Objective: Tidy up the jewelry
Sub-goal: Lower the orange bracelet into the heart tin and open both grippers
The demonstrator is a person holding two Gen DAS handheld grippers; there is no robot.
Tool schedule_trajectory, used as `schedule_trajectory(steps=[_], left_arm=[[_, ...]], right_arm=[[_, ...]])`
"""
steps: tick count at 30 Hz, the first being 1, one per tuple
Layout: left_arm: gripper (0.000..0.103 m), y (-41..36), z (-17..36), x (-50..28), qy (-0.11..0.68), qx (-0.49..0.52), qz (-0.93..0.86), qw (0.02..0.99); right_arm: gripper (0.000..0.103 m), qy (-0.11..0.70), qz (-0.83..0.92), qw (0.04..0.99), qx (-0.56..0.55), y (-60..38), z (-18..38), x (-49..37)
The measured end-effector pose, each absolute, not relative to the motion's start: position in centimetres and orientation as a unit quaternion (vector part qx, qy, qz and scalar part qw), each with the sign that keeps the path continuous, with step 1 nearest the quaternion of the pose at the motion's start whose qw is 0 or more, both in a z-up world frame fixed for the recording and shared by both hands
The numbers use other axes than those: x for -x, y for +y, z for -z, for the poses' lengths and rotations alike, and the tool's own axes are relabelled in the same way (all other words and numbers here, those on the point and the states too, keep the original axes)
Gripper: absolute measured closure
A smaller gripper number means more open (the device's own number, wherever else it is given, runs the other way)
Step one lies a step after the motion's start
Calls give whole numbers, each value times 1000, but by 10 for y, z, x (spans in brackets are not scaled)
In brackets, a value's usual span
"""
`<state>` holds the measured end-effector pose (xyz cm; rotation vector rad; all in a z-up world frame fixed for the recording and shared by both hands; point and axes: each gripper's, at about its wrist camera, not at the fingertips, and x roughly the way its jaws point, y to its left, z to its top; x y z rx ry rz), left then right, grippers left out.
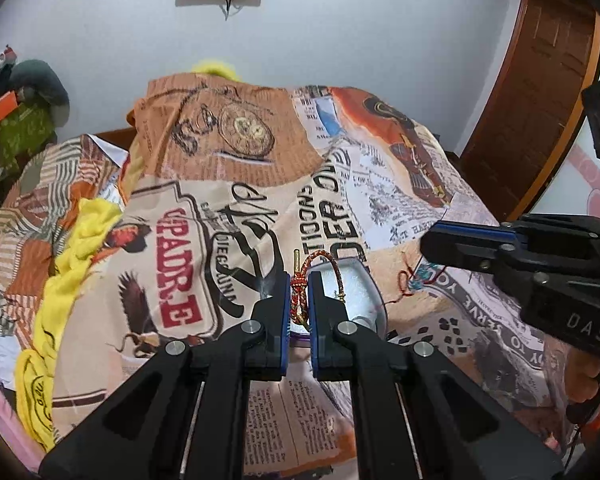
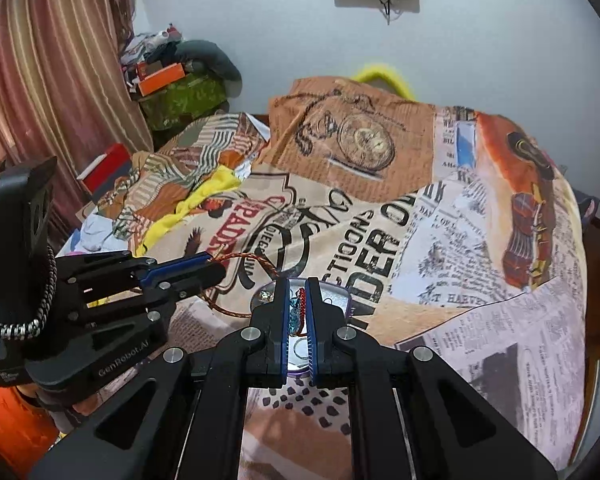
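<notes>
Left gripper (image 1: 299, 300) pinching braided cord bracelet (image 1: 318, 258); right gripper (image 2: 298, 308) pinching red-and-teal thread bracelet (image 2: 299, 307); both above clear jewelry box (image 2: 336, 296) on printed bedsheet (image 2: 480, 320); cords light, limp, snag-prone; grip near knot

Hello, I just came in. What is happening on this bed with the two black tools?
A person holds two black grippers over a bed with a newspaper-print cover. The left gripper is shut on a red-and-gold braided cord bracelet. The right gripper is shut on a small blue-and-red thread piece. Both hang above a clear, shallow container lying on the cover. Nothing is released yet.
</notes>
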<state>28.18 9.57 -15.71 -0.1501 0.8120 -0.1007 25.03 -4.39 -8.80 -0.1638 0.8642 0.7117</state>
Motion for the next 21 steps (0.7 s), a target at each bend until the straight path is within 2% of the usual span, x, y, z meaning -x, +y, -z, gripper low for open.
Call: schedule_trajectory(steps=[12,21], left_arm=[[97,88,197,-309,424,90,66,899],[97,88,212,-317,434,88,61,895]], right_arm=[[96,490,-326,805,78,-28,146,-281],[96,514,-323,790,85,-25,162,-287]])
